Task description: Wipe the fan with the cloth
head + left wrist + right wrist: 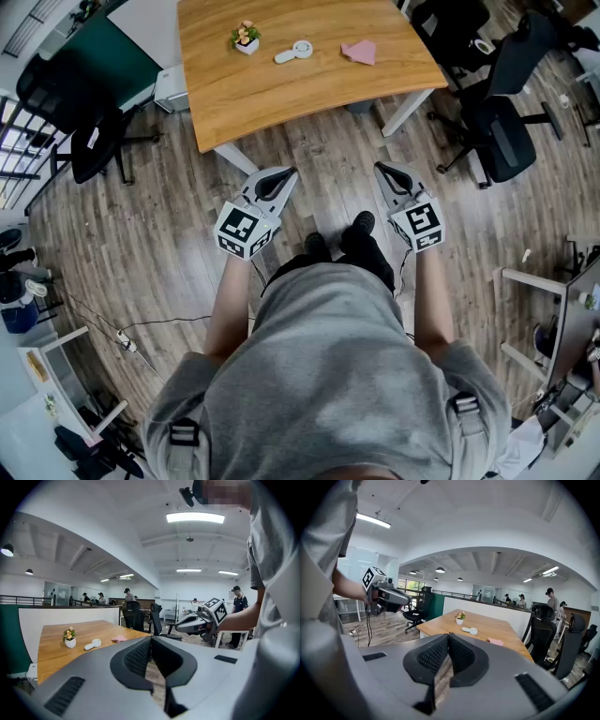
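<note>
On the wooden table [281, 98] lie a small white hand-held fan [293, 52] and a pink cloth [360, 52] to its right. Both grippers hang over the floor, well short of the table's near edge. My left gripper [289, 172] is shut with nothing in it, and my right gripper [380, 168] is likewise shut and empty. The left gripper view looks past the closed jaws [151, 638] to the fan [92, 644] and the cloth [119, 639]. Beyond the right gripper's closed tips [448, 635] lie the fan [469, 630] and the cloth [496, 642].
A little potted plant [246, 37] stands left of the fan. Black office chairs stand to the right [497, 122] and left [70, 103] of the table. White frames [525, 309] sit at the right, a cable [141, 328] runs along the floor, and people stand in the background.
</note>
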Demonstrator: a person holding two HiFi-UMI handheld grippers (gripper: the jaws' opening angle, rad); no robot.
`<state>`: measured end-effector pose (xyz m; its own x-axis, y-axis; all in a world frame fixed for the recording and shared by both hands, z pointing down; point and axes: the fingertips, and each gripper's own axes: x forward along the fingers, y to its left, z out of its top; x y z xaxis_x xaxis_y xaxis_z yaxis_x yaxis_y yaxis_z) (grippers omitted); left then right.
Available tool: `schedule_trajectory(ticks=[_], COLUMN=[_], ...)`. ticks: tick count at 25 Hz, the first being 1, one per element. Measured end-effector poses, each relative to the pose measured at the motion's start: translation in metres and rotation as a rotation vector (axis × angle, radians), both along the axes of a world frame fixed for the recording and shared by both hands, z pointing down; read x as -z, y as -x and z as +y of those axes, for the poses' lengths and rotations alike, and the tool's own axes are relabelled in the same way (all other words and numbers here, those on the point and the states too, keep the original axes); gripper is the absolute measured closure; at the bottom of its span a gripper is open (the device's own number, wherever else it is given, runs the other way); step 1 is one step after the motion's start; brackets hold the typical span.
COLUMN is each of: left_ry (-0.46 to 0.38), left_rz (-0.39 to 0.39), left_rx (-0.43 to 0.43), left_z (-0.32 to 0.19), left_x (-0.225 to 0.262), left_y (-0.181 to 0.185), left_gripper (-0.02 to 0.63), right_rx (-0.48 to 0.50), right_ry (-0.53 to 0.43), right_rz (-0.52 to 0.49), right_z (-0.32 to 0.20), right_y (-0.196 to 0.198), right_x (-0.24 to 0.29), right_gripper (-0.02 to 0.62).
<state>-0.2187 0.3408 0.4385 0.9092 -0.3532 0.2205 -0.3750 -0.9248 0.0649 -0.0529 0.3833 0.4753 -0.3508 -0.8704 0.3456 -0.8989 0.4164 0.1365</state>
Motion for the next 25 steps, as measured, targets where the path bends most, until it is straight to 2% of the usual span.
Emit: schedule_trajectory(ticks=[10,16,25], left_ry=[-0.001,0.002,0.005], left_rz=[0.001,0.000,-0.009], left_rx=[-0.003,-0.006,-0.005], left_z=[-0.005,-0.007,-0.012], left_x=[0.002,0.000,-0.002], left_y=[-0.004,-0.006,-0.006], left_gripper=[0.586,0.586,0.586], right_rx=[0.015,0.030,0.023], right_ry=[0.048,0.033,0.021], right_rz=[0.023,-0.024,-0.007], right_z=[-0.001,-0.002,-0.007], right_y=[0.001,0.001,0.002], right_x=[-0.017,-0.015,-0.012], right_gripper=[0.592,0.591,0.588])
